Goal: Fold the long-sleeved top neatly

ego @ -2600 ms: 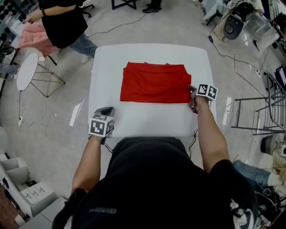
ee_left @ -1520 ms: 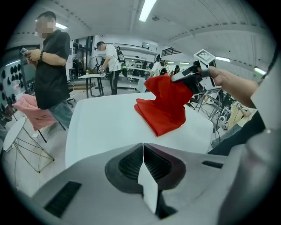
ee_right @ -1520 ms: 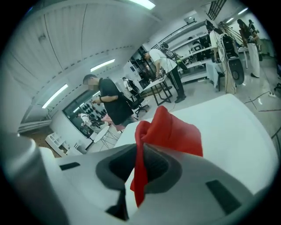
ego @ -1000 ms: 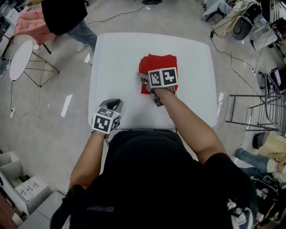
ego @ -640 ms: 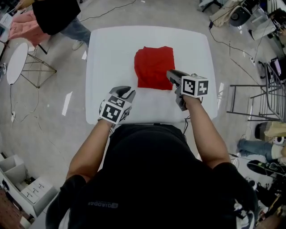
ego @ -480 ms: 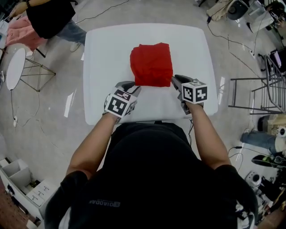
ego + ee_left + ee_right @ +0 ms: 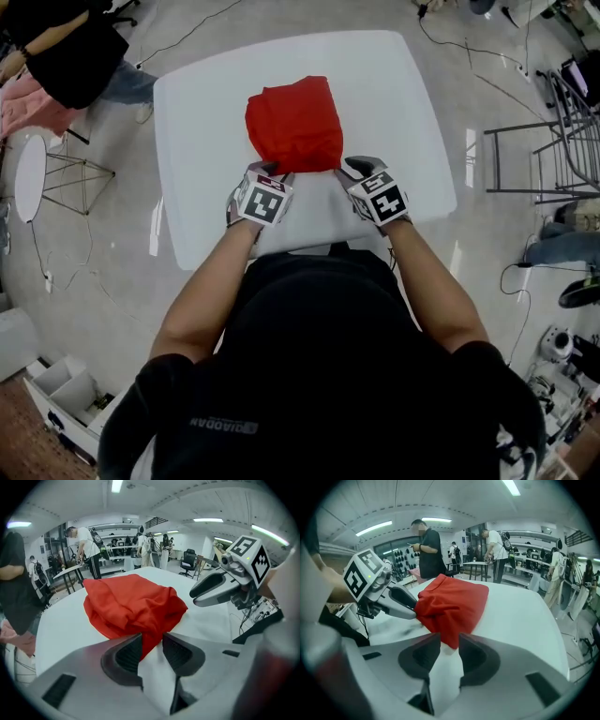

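The red long-sleeved top [image 7: 293, 122] lies folded into a small, slightly rumpled bundle on the white table [image 7: 394, 94]. Both grippers sit at its near edge. My left gripper [image 7: 266, 170] is at the near left corner and my right gripper [image 7: 354, 167] at the near right corner. In the left gripper view the jaws [image 7: 151, 640] have just been opening, and a tip of the red top [image 7: 133, 604] lies in the gap, unpinched. In the right gripper view the jaws [image 7: 449, 639] have also just been opening, with a corner of the top [image 7: 452, 602] between their tips.
A person in black [image 7: 56, 56] stands beyond the table's far left, beside pink cloth [image 7: 23, 103] and a round white side table [image 7: 28, 173]. A metal rack [image 7: 553, 141] stands to the right. Cables run over the floor. The table's front edge is against the operator's body.
The top, first a wide flat rectangle, was folded over leftward by the right gripper into a narrow bundle. Both grippers then came up to its near edge, left and right.
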